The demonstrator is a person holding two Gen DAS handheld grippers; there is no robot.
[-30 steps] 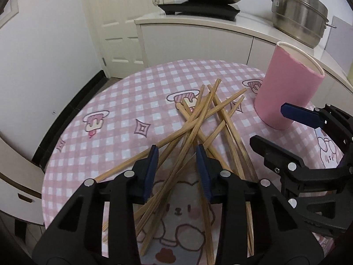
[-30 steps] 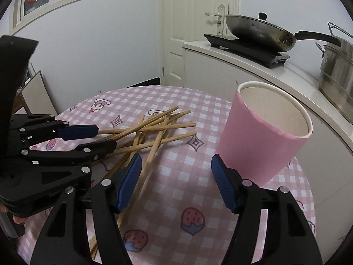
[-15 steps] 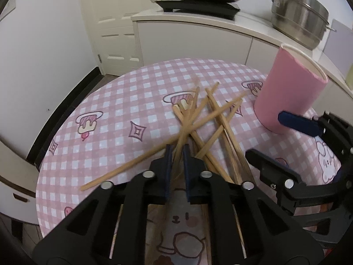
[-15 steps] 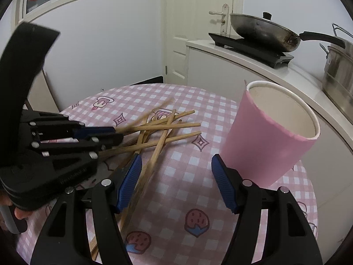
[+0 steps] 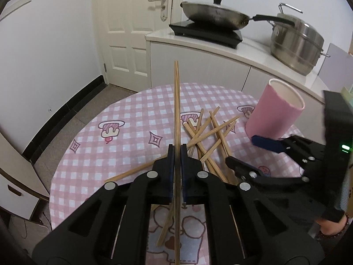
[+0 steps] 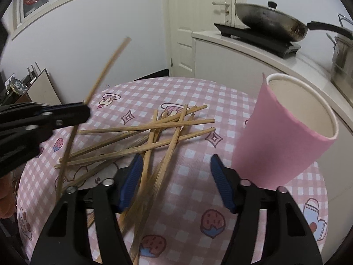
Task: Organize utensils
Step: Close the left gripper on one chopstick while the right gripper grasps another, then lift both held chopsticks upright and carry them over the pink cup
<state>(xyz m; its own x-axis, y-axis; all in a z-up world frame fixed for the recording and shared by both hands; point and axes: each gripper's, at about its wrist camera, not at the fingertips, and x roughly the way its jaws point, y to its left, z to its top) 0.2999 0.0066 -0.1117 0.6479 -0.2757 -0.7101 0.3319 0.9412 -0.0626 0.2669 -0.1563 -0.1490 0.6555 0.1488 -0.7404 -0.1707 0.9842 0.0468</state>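
Note:
My left gripper (image 5: 176, 152) is shut on one wooden chopstick (image 5: 176, 101) and holds it lifted above the table, tip pointing up and away. The same chopstick (image 6: 103, 70) shows tilted in the right wrist view, held by the left gripper (image 6: 83, 110). Several loose chopsticks (image 5: 209, 132) lie crossed in a pile (image 6: 154, 132) on the pink checked round table (image 5: 132, 119). A pink paper cup (image 5: 275, 114) stands upright and empty at the right (image 6: 286, 132). My right gripper (image 6: 174, 174) is open, low over the table between pile and cup.
A white counter (image 5: 220, 50) behind the table carries a black hob with a frying pan (image 5: 216, 15) and a steel pot (image 5: 297, 42). A white door (image 5: 132, 22) is at the back. The table edge drops to the floor on the left.
My left gripper closed on one chopstick and lifted it out of the pile, now well above the table. The right gripper stayed open and moved slightly.

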